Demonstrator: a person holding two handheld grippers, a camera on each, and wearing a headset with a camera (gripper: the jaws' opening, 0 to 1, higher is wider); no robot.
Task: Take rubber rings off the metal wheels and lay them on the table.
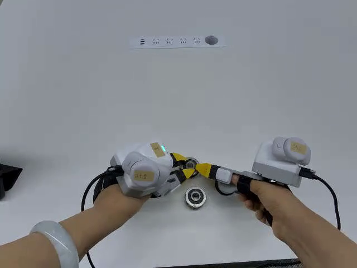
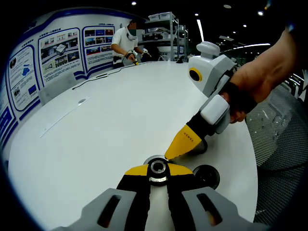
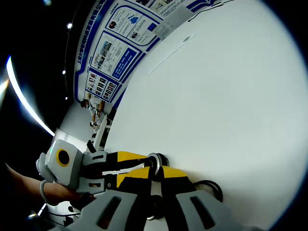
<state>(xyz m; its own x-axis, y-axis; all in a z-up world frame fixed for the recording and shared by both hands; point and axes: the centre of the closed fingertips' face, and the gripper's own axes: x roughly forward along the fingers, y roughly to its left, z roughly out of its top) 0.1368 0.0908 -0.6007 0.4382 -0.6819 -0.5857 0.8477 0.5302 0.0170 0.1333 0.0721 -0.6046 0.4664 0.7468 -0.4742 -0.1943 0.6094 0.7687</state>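
While the white table (image 1: 83, 100) takes up most of the head view, the two grippers meet tip to tip near its front edge. L gripper (image 1: 183, 166) comes in from the left and R gripper (image 1: 202, 168) from the right, each held in a bare hand. A power strip (image 1: 177, 41) lies flat at the far side, well apart from the work. A pale bangle (image 1: 56, 243) sits on the L wrist.

A metal wheel (image 1: 191, 164) sits btw the tips. L gripper's yellow-tipped jaws are clenched on it, one each side, as the left gripper view shows clearly. R gripper's jaws are drawn together to a point that touches this wheel's rim. Can't tell whether they nip any rubber.

A 2nd wheel (image 1: 195, 196), w/ a dark band round its rim, lies flat on the table just on the person's side of the first, w/ neither gripper on it. One rubber ring (image 1: 224, 190) lies loose on the table beneath R gripper, partly hidden.
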